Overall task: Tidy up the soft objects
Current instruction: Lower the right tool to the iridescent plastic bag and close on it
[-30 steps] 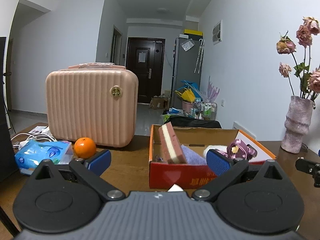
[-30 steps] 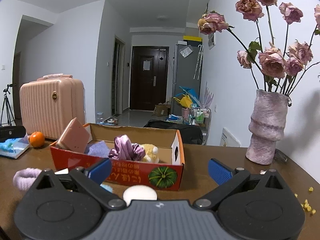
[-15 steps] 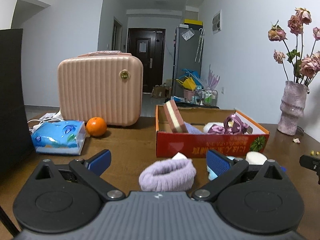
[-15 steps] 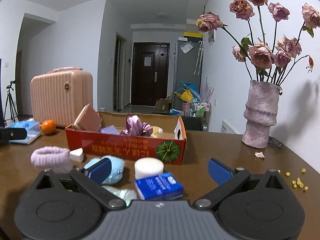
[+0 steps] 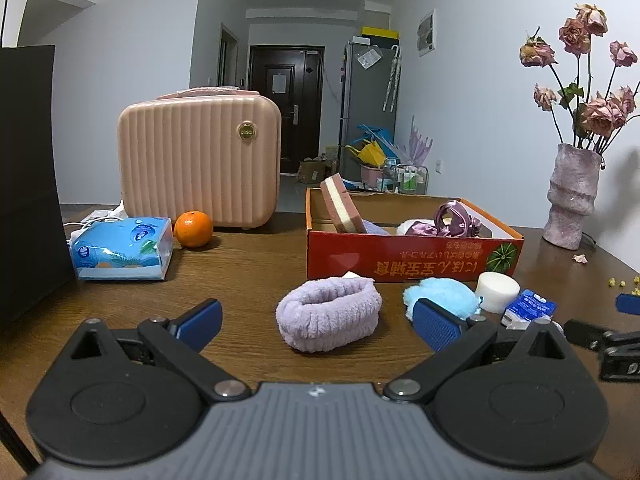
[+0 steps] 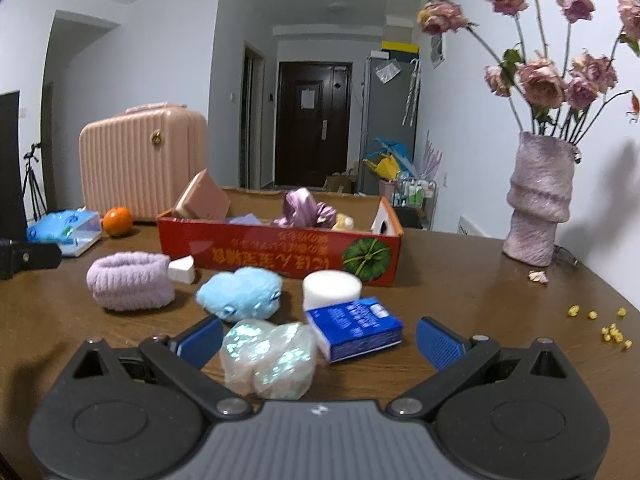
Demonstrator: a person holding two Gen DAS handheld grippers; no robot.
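A red cardboard box (image 5: 412, 258) (image 6: 280, 256) holds a pink sponge (image 5: 340, 208), a purple satin scrunchie (image 5: 456, 220) and other soft items. In front of it lie a lilac towelling band (image 5: 328, 318) (image 6: 130, 286), a blue plush (image 5: 442, 300) (image 6: 240, 294), a white foam cylinder (image 5: 496, 286) (image 6: 331, 288), a white wedge sponge (image 6: 182, 272), an iridescent wrapped puff (image 6: 270, 356) and a blue tissue pack (image 6: 354, 328). My left gripper (image 5: 318, 320) is open, the band just ahead between its fingers. My right gripper (image 6: 318, 340) is open over the puff and tissue pack.
A pink hard case (image 5: 200, 160), an orange (image 5: 193, 229) and a blue tissue packet (image 5: 122, 248) stand at the left. A black panel (image 5: 28, 180) is at far left. A vase of dried roses (image 6: 538, 208) stands at right, with yellow crumbs (image 6: 608, 330) near it.
Both grippers have pulled back from the box toward me. The loose soft items in front of the box have come into view. Both grippers stay open.
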